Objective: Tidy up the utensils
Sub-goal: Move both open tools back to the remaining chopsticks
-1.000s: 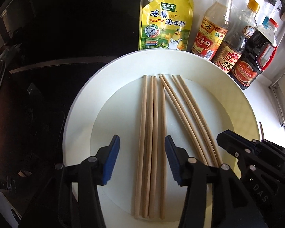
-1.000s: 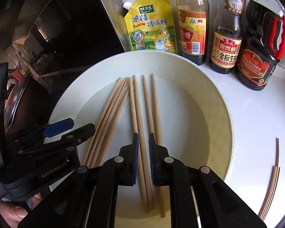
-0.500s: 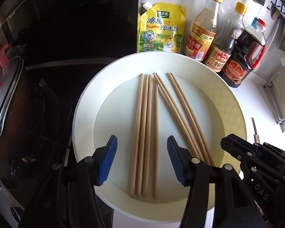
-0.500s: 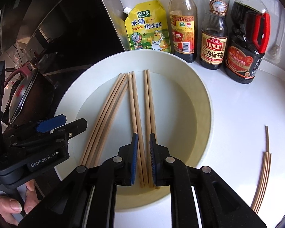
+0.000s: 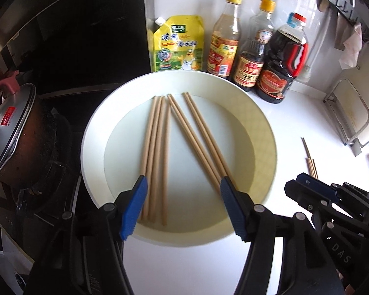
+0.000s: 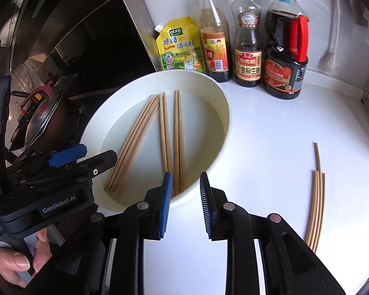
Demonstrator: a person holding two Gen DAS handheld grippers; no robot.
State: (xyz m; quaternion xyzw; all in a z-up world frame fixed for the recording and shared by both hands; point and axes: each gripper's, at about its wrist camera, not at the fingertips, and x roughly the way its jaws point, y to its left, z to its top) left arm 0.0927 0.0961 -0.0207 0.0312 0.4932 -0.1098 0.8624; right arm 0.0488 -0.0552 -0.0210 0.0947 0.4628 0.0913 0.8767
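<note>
Several wooden chopsticks (image 5: 157,147) lie in a round white basin (image 5: 263,123) on the counter, fanned in three bundles; they also show in the right wrist view (image 6: 177,137), inside the basin (image 6: 223,113). More chopsticks (image 6: 316,204) lie on the white counter to the right, also in the left wrist view (image 5: 311,164). My left gripper (image 5: 182,191) is open and empty above the basin's near edge. My right gripper (image 6: 184,186) is open and empty, above the basin's near rim.
A yellow seasoning pouch (image 5: 177,46) and three sauce bottles (image 5: 251,49) stand behind the basin against the wall. A lidded pot (image 5: 9,132) sits on the stove at left. A wire rack (image 5: 349,113) stands at far right.
Both grippers have pulled back and up from the basin. My right gripper has opened from shut. The chopsticks in the basin lie more spread out.
</note>
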